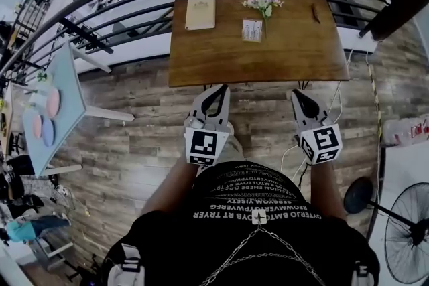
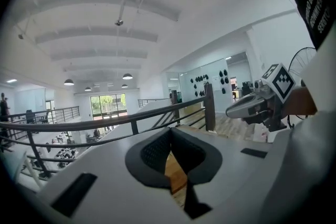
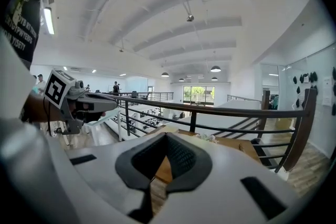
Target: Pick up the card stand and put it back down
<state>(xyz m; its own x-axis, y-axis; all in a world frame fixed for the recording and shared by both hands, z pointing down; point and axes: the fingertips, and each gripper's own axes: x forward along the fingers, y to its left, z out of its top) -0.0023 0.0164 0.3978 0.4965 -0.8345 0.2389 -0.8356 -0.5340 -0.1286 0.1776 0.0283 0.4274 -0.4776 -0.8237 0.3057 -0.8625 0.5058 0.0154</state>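
Note:
The card stand (image 1: pixel 252 30) is a small upright card at the middle of the brown wooden table (image 1: pixel 221 60), just below a bunch of pale flowers (image 1: pixel 263 3). Both grippers hang over the floor short of the table's near edge, well apart from the stand. My left gripper (image 1: pixel 216 92) has its jaws together with nothing in them, and the left gripper view (image 2: pixel 170 131) shows the same. My right gripper (image 1: pixel 299 97) is shut and empty too, its tips meeting in the right gripper view (image 3: pixel 167 136). Each gripper view shows the table only through the jaw gap.
A tan clipboard (image 1: pixel 200 12) lies at the table's far left and a small dark object (image 1: pixel 315 12) at its far right. A dark railing (image 1: pixel 134 0) runs behind the table. A light-blue side table (image 1: pixel 64 100) stands left, and a fan (image 1: pixel 409 231) lower right.

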